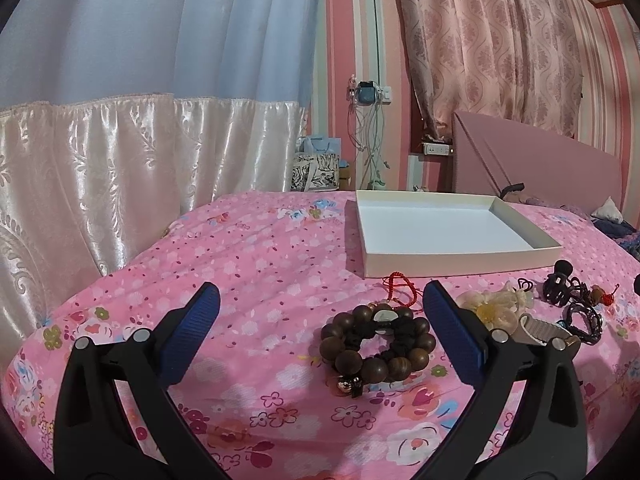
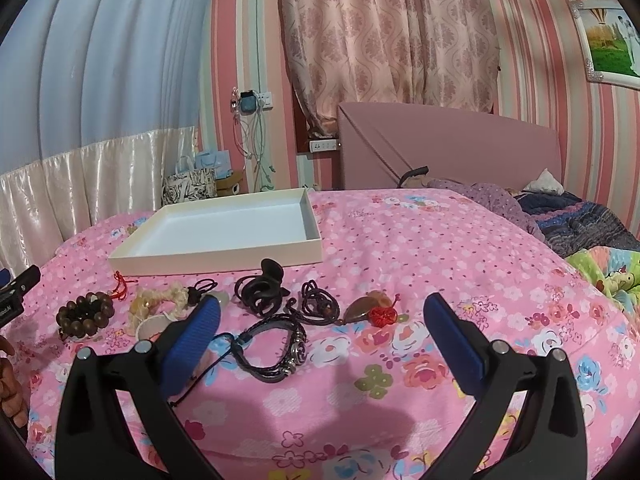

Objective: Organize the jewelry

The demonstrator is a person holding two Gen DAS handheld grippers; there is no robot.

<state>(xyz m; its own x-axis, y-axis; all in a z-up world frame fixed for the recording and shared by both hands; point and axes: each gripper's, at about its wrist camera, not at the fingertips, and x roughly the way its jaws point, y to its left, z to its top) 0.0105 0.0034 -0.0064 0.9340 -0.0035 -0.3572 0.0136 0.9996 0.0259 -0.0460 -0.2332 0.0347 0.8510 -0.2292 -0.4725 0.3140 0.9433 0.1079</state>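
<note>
Jewelry lies on a pink floral bedspread in front of an empty white tray (image 1: 452, 262) (image 2: 208, 258). A brown wooden bead bracelet (image 1: 374, 346) (image 2: 85, 314) lies between the fingers of my left gripper (image 1: 320, 308), which is open and empty above the bed. A red cord (image 1: 400, 286), a cream scrunchie (image 1: 494, 306) and a black hair claw (image 1: 558, 282) lie to its right. My right gripper (image 2: 322, 316) is open and empty. A black leather bracelet (image 2: 276, 344), a dark cord necklace (image 2: 316, 306) and an amber pendant with a red knot (image 2: 370, 308) lie between its fingers.
A pink headboard (image 2: 448, 144) and rumpled blankets (image 2: 580, 224) are at the far right of the bed. White curtains (image 1: 120, 160) hang at the left. Bags (image 2: 188, 186) stand beyond the bed's far edge. The left gripper (image 2: 16, 292) shows at the right wrist view's left edge.
</note>
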